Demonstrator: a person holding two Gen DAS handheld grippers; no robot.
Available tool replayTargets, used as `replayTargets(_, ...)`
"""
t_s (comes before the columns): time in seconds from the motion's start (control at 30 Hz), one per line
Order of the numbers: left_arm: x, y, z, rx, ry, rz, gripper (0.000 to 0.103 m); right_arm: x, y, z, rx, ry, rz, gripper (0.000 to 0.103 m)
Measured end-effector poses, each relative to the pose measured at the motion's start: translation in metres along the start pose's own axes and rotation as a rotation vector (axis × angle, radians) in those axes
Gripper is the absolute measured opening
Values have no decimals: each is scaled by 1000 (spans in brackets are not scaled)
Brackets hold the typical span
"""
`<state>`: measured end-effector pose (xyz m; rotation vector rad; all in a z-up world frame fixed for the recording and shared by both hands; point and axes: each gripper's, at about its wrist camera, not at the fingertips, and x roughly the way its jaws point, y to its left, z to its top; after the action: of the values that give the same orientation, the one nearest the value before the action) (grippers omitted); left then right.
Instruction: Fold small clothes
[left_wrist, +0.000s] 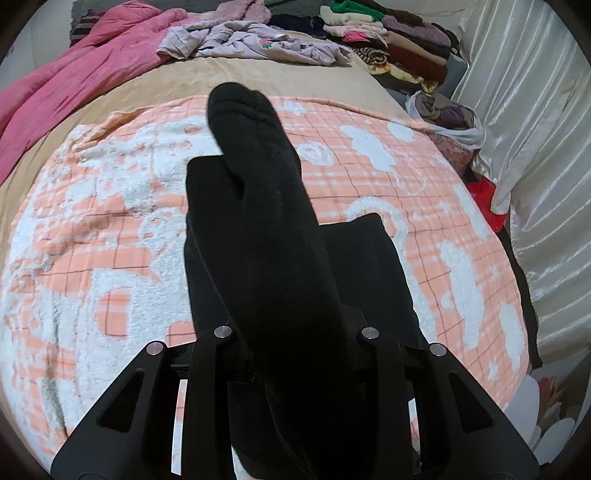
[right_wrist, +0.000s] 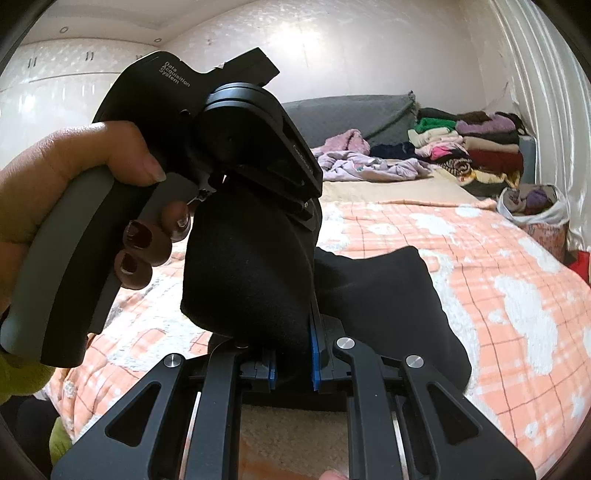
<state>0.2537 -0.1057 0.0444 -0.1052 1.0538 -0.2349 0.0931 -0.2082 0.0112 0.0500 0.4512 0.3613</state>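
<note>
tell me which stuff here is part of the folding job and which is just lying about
In the job:
- black sock, pinched by both tongs: left, right
- black garment on the checked blanket

Lying about:
- pink quilt
- lilac clothes heap
- folded stack

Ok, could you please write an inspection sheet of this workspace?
Surface: peach-and-white checked fleece blanket on a bed.
Job's things: black soft cloth, lifted, with black fabric also lying on the blanket.
Clutter: pink quilt, crumpled lilac garments, stack of folded clothes, white bag of clothes.
Grippers: left claw and right claw both shut on the black soft cloth.
Cables: nothing seen.
Surroundings: white satin curtain, grey headboard.
</note>
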Motion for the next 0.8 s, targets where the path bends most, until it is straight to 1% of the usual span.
replayTargets(0.27,16,-17,0,20,20,5,22,2,-18,-7,51,18,-10,12)
replayTargets(0.8,36,-40,-1,55,40,25,25,3,-31,-18,97,39,-22,12)
